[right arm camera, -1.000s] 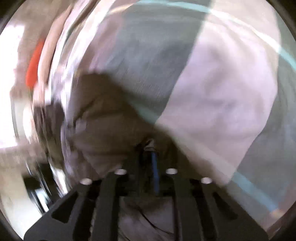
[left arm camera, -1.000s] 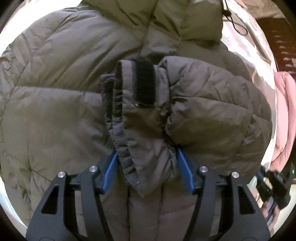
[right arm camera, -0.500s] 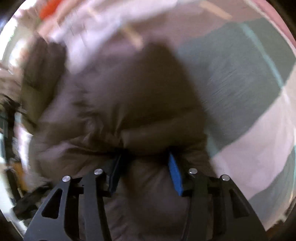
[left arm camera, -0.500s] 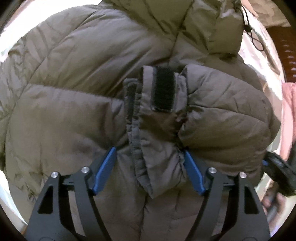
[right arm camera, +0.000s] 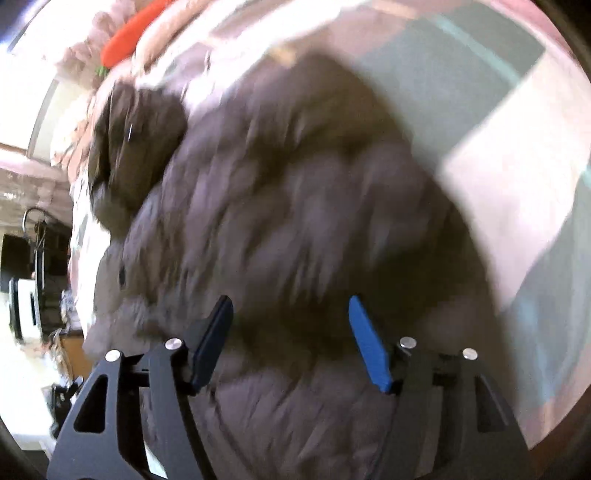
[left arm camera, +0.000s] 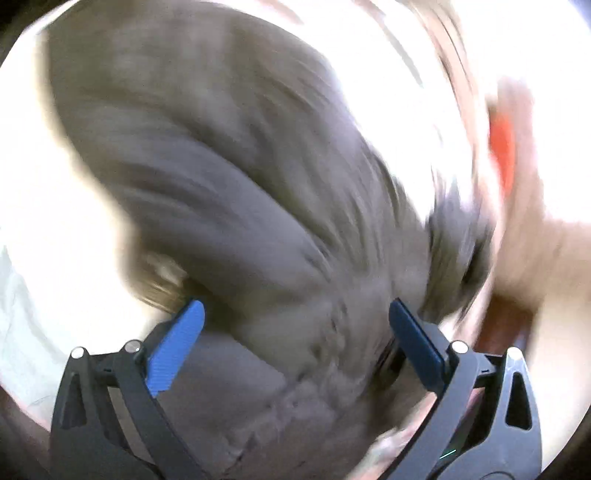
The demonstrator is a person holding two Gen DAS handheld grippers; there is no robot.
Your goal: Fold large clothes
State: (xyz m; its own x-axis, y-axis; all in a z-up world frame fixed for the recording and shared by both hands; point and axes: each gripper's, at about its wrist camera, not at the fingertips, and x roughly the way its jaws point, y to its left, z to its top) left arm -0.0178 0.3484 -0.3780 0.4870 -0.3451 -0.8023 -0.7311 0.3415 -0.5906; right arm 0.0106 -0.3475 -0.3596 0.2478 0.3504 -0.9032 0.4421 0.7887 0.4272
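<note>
A large olive-grey puffer jacket [left arm camera: 229,177] fills the left wrist view, heavily blurred. My left gripper [left arm camera: 295,325] is open, its blue pads wide apart with jacket fabric lying between them. In the right wrist view the same jacket [right arm camera: 295,192] lies on a bedspread, its hood [right arm camera: 136,147] at the upper left. My right gripper [right arm camera: 291,325] is open, its pads apart just above the jacket's quilted body.
The bedspread [right arm camera: 498,147] has pink and grey-green blocks at the right. An orange carrot-shaped item [right arm camera: 129,33] lies at the upper left, and shows blurred in the left wrist view [left arm camera: 502,147]. Dark furniture [right arm camera: 33,266] stands at the far left.
My left gripper has opened wider, let go of the sleeve cuff and swung away fast. My right gripper opened from shut and now hovers over the jacket body.
</note>
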